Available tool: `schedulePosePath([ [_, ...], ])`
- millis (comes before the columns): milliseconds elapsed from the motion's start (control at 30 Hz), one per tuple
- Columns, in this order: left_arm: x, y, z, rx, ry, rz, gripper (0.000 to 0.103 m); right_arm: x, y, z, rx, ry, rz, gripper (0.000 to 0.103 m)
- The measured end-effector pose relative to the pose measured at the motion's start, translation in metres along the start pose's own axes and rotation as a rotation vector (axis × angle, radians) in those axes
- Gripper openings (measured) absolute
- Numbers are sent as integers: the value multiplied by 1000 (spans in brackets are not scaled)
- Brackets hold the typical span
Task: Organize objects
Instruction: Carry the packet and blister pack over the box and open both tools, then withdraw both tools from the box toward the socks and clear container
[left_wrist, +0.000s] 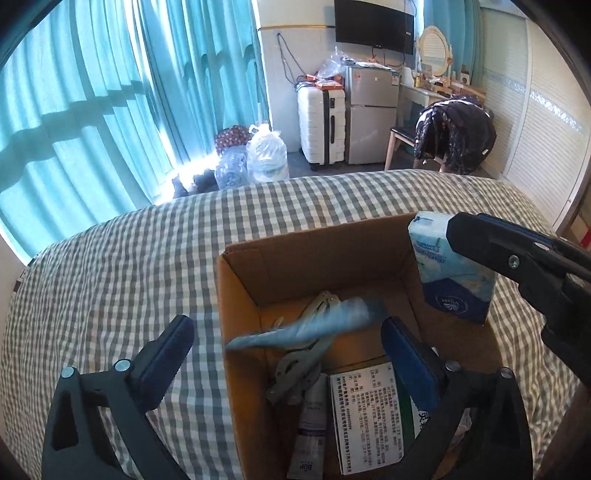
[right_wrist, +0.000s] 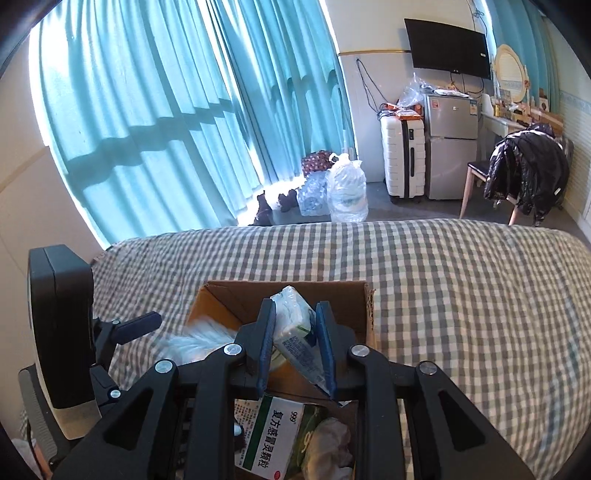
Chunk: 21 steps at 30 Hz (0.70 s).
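An open cardboard box stands on the checked bed. My left gripper hangs open above it. A blurred blue-and-white packet lies slantwise between the wide fingers, and neither pad touches it. Pliers, a grey tube and a medicine box lie inside. My right gripper is shut on a white and blue tissue pack, held tilted over the box. In the left wrist view the same tissue pack hangs at the box's right wall. The medicine box shows below the right gripper.
The grey-checked bed sheet spreads left of and beyond the box. Past the bed's far edge are teal curtains, water bottles, a white suitcase, a small fridge and a chair with a black jacket.
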<state>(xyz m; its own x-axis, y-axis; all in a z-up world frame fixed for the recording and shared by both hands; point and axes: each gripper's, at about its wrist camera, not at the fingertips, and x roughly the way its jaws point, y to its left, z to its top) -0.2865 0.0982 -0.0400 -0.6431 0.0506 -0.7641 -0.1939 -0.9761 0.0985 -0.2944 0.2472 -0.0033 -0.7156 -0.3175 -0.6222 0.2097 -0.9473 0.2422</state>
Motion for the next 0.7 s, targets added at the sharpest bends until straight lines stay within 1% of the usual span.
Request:
schedulePosePath([
  [33, -1, 1, -1, -1, 1, 2, 103, -2, 1, -1, 2, -6, 0, 33],
  [67, -4, 2, -2, 0, 3, 1, 103, -5, 2, -1, 8, -14, -9, 49],
  [133, -9, 4, -2, 7, 4, 6, 103, -16, 4, -1, 27, -37, -27, 70],
  [267, -32, 10, 0, 25, -21, 38, 103, -40, 11, 5, 37, -67, -37, 70],
  [333, -47, 16, 2, 18, -32, 42, 103, -55, 19, 9, 26, -82, -55, 70],
  [400, -67, 23, 4, 4, -53, 44, 103, -74, 28, 12, 14, -96, -77, 73],
  [467, -89, 31, 6, -12, -75, 47, 103, -94, 35, 15, 4, -109, -104, 84],
  [533, -116, 38, 7, -25, -105, 52, 103, -117, 45, 16, -9, -125, -133, 92],
  [633, -151, 45, 6, -38, -140, 58, 103, -156, 60, 18, -29, -159, -171, 97],
  [667, -161, 47, 5, -42, -147, 62, 103, -173, 68, 20, -34, -173, -186, 102],
  [700, -173, 50, 4, -47, -155, 69, 103, -184, 71, 19, -37, -183, -191, 103],
])
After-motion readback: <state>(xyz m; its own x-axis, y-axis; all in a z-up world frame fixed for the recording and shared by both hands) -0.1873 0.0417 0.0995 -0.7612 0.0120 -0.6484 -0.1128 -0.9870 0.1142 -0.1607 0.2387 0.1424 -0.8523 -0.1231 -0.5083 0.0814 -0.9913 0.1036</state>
